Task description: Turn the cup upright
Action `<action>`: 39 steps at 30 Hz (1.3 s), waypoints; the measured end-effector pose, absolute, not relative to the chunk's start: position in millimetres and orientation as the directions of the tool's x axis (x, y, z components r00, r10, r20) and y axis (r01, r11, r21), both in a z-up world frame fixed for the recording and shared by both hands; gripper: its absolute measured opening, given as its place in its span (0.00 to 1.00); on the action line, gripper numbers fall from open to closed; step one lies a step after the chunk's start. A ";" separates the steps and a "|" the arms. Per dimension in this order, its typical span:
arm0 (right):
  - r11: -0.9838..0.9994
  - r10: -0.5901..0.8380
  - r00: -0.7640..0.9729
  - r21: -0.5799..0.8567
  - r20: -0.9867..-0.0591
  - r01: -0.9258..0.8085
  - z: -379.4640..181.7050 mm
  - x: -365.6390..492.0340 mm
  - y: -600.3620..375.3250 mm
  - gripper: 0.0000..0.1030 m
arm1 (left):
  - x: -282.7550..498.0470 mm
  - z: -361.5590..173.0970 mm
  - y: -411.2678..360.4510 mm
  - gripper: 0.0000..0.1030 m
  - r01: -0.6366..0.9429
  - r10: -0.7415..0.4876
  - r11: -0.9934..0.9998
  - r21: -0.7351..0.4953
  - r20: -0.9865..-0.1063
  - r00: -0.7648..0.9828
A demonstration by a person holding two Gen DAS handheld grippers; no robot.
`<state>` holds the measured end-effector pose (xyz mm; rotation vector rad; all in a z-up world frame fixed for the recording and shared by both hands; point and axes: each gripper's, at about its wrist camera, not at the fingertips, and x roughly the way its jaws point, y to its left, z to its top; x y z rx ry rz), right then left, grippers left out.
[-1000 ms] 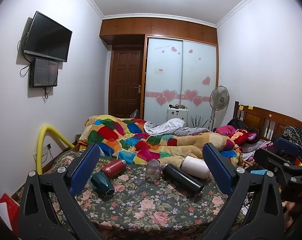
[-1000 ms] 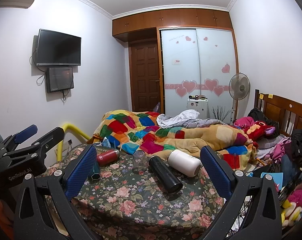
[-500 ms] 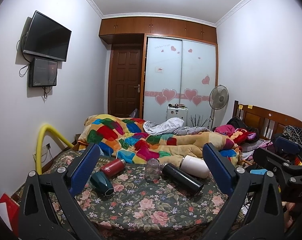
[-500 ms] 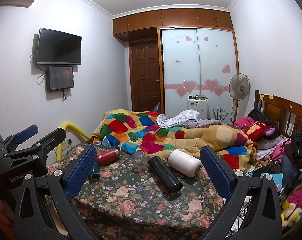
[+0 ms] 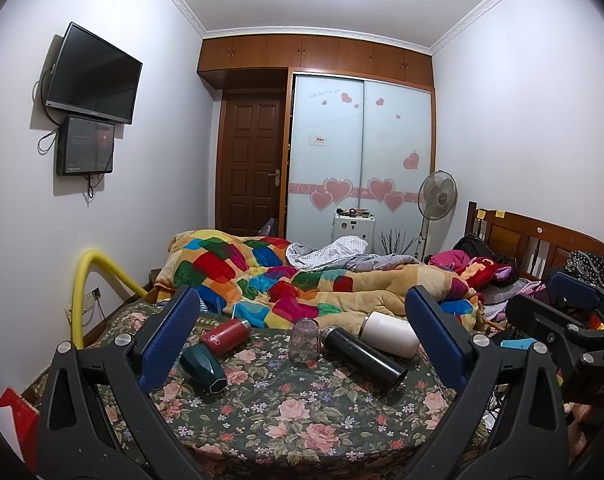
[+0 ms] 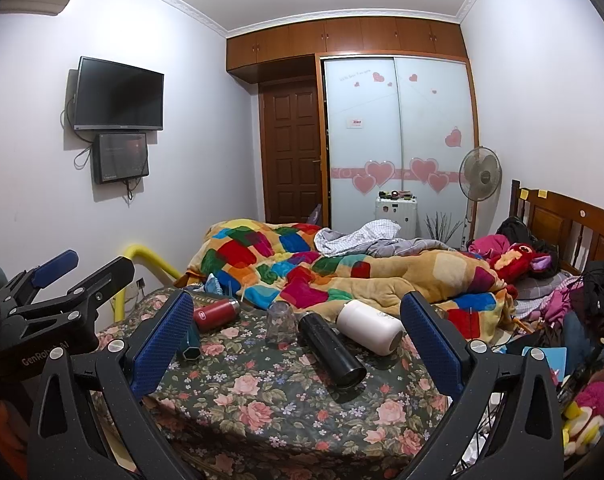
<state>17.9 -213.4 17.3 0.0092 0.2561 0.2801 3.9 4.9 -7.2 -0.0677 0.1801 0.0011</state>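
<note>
Several cups lie on a floral-cloth table (image 5: 302,412). A clear glass (image 5: 304,339) stands upside down in the middle, also in the right wrist view (image 6: 280,321). A black flask (image 5: 362,354) (image 6: 331,350), a white flask (image 5: 389,334) (image 6: 369,327), a red flask (image 5: 225,331) (image 6: 216,313) and a dark green cup (image 5: 203,363) (image 6: 190,347) lie on their sides. My left gripper (image 5: 302,336) and right gripper (image 6: 298,332) are open and empty, held back from the table's near edge.
A bed with a patchwork quilt (image 5: 270,276) lies behind the table. A yellow tube (image 5: 90,280) stands at left. Clutter and a wooden headboard (image 5: 542,240) fill the right side. The right gripper's body (image 5: 562,328) shows at the left view's right edge.
</note>
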 end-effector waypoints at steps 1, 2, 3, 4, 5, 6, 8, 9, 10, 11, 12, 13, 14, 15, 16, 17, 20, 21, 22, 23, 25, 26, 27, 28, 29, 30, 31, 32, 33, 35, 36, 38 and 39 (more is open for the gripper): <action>0.961 0.275 0.929 0.044 -0.248 -0.273 17.8 18.7 -213.2 1.00 | 3.8 -7.3 4.9 1.00 -0.007 -0.005 0.998 -0.067 -0.179 0.984; 0.960 0.278 0.928 0.044 -0.248 -0.276 18.9 20.0 -214.3 1.00 | 3.8 -7.5 4.9 1.00 -0.007 -0.005 0.998 -0.068 -0.180 0.984; 0.960 0.278 0.928 0.044 -0.248 -0.276 19.1 20.0 -213.8 1.00 | 3.7 -7.6 4.8 1.00 -0.007 -0.005 0.998 -0.068 -0.179 0.984; 0.960 0.278 0.928 0.044 -0.247 -0.276 19.3 20.0 -213.5 1.00 | 3.6 -7.7 4.7 1.00 -0.007 -0.006 0.998 -0.067 -0.178 0.984; 0.960 0.278 0.928 0.044 -0.248 -0.275 19.0 19.9 -213.9 1.00 | 3.7 -7.6 4.6 1.00 -0.007 -0.005 0.998 -0.067 -0.178 0.984; 0.961 0.277 0.928 0.044 -0.248 -0.275 19.4 20.0 -213.1 1.00 | 3.7 -7.5 4.4 1.00 -0.007 -0.005 0.998 -0.067 -0.179 0.984; 0.960 0.278 0.928 0.044 -0.249 -0.276 18.9 19.7 -213.8 1.00 | 3.7 -7.5 4.4 1.00 -0.007 -0.005 0.998 -0.066 -0.178 0.984; 0.960 0.278 0.928 0.045 -0.249 -0.276 19.0 19.7 -213.4 1.00 | 3.7 -7.3 4.6 1.00 -0.007 -0.005 0.998 -0.067 -0.178 0.984; 0.960 0.278 0.928 0.043 -0.248 -0.276 18.6 19.6 -213.6 1.00 | 4.0 -7.4 4.4 1.00 -0.007 -0.005 0.998 -0.066 -0.177 0.984; 0.960 0.278 0.928 0.043 -0.248 -0.276 18.4 19.6 -213.7 1.00 | 3.8 -6.3 4.1 1.00 -0.007 -0.005 0.998 -0.066 -0.178 0.984; 0.960 0.277 0.928 0.043 -0.248 -0.275 18.7 19.7 -213.2 1.00 | 3.9 -6.4 4.2 1.00 -0.008 -0.004 0.998 -0.067 -0.178 0.984; 0.960 0.278 0.928 0.043 -0.248 -0.276 18.6 19.6 -213.8 1.00 | 3.7 -6.5 4.2 1.00 -0.007 -0.005 0.998 -0.067 -0.178 0.984; 0.960 0.279 0.928 0.044 -0.248 -0.277 18.5 19.5 -213.8 1.00 | 3.9 -6.5 4.0 1.00 -0.007 -0.005 0.998 -0.067 -0.178 0.984; 0.960 0.280 0.927 0.045 -0.248 -0.278 18.6 19.6 -213.3 1.00 | 3.6 -6.8 4.0 1.00 -0.007 -0.004 0.998 -0.066 -0.178 0.984; 0.960 0.280 0.927 0.045 -0.249 -0.278 17.0 21.4 -214.7 1.00 | 4.3 -6.0 3.9 1.00 -0.008 -0.004 0.998 -0.066 -0.179 0.984; 0.960 0.280 0.927 0.046 -0.249 -0.278 16.9 21.7 -214.5 1.00 | 4.7 -5.7 3.9 1.00 -0.009 -0.003 0.998 -0.066 -0.180 0.984; 0.959 0.281 0.926 0.046 -0.253 -0.278 16.0 22.8 -214.6 1.00 | 5.5 -5.4 4.3 1.00 -0.012 0.000 0.998 -0.066 -0.182 0.983; 0.959 0.282 0.925 0.048 -0.256 -0.279 14.7 24.9 -215.4 1.00 | 6.5 -5.4 5.8 1.00 -0.014 0.001 0.998 -0.067 -0.183 0.983; 0.959 0.282 0.923 0.050 -0.260 -0.279 14.1 26.6 -215.6 1.00 | 8.4 -5.9 6.6 1.00 -0.016 0.003 0.998 -0.068 -0.186 0.983; 0.959 0.282 0.922 0.051 -0.265 -0.279 13.0 29.0 -216.3 1.00 | 11.0 -7.1 8.0 1.00 -0.019 0.005 0.997 -0.070 -0.190 0.982; 0.960 0.280 0.919 0.054 -0.276 -0.276 10.9 34.5 -216.7 1.00 | 13.9 -9.0 9.3 1.00 -0.023 0.009 0.997 -0.071 -0.195 0.981; 0.960 0.278 0.918 0.054 -0.282 -0.274 9.6 38.0 -216.7 1.00 | 16.5 -10.7 10.6 1.00 -0.025 0.010 0.997 -0.072 -0.200 0.980; 0.961 0.276 0.917 0.054 -0.289 -0.272 8.7 40.7 -217.1 1.00 | 20.0 -12.8 12.1 1.00 -0.025 0.009 0.997 -0.075 -0.207 0.978; 0.961 0.273 0.915 0.053 -0.296 -0.270 7.5 43.7 -217.4 1.00 | 24.2 -15.3 13.9 1.00 -0.025 0.007 0.997 -0.079 -0.216 0.976; 0.963 0.268 0.914 0.050 -0.304 -0.265 5.5 47.3 -217.5 1.00 | 28.2 -17.7 15.9 1.00 -0.025 0.005 0.996 -0.085 -0.226 0.974; 0.965 0.260 0.913 0.046 -0.314 -0.258 2.6 51.5 -218.1 1.00 | 31.7 -20.5 17.3 1.00 -0.026 0.004 0.996 -0.089 -0.232 0.973; 0.967 0.251 0.912 0.041 -0.325 -0.251 0.3 56.6 -218.5 1.00 | 36.9 -23.7 19.5 1.00 -0.029 0.005 0.995 -0.096 -0.241 0.970; 0.969 0.240 0.910 0.036 -0.337 -0.242 -2.9 62.3 -219.0 1.00 | 40.7 -26.7 21.5 1.00 -0.032 0.006 0.994 -0.101 -0.248 0.969; 0.972 0.229 0.908 0.030 -0.351 -0.234 -6.2 68.2 -219.6 1.00 | 45.2 -30.3 22.9 1.00 -0.035 0.007 0.994 -0.103 -0.258 0.966; 0.974 0.215 0.897 0.019 -0.387 -0.225 -14.8 83.1 -220.6 1.00 | 56.9 -38.7 26.8 1.00 -0.047 0.015 0.993 -0.106 -0.284 0.959; 0.975 0.210 0.889 0.014 -0.408 -0.224 -19.7 91.5 -221.5 1.00 | 61.6 -43.0 28.3 1.00 -0.055 0.021 0.993 -0.106 -0.296 0.955; 0.973 0.206 0.864 0.001 -0.460 -0.231 -31.5 112.4 -221.7 1.00 | 74.2 -53.4 32.3 1.00 -0.079 0.042 0.992 -0.102 -0.328 0.944; 0.972 0.205 0.850 -0.004 -0.485 -0.237 -37.5 121.6 -221.2 1.00 | 78.1 -58.4 34.1 1.00 -0.088 0.049 0.991 -0.102 -0.340 0.939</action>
